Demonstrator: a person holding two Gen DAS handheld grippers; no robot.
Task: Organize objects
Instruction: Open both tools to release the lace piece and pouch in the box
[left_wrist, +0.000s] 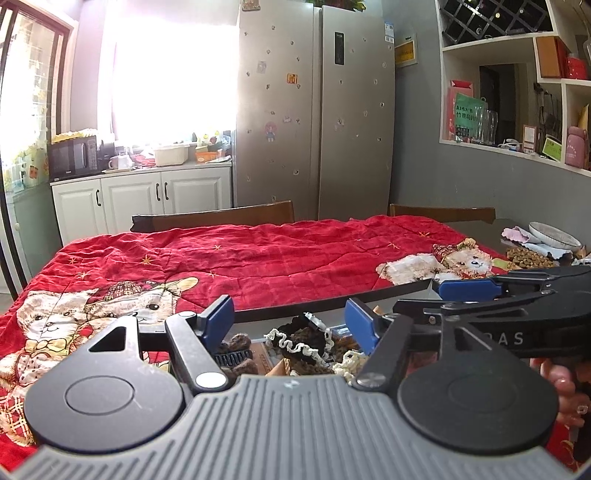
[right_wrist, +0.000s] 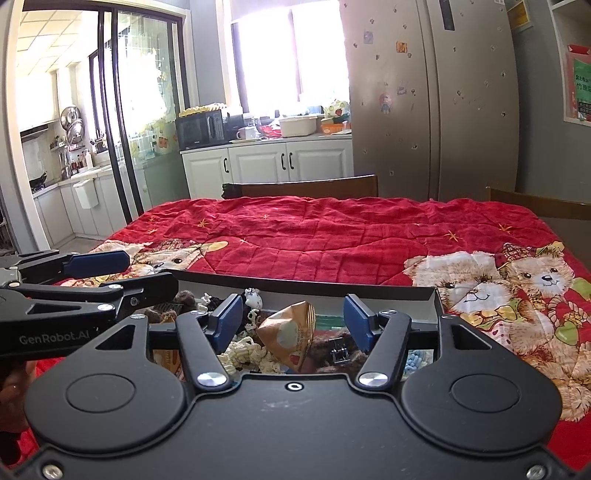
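Currently both grippers, left gripper (left_wrist: 290, 323) and right gripper (right_wrist: 293, 319), hang spread, empty, over the box (right_wrist: 406, 290); I judge the near snack packet (right_wrist: 290, 332) light, crinkly, best pinched at its top edge.

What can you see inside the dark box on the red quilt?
Inside the box: a tan snack packet, cream scrunchies, brown ones, a hair clip. Its floor and near side are hidden by both grippers.
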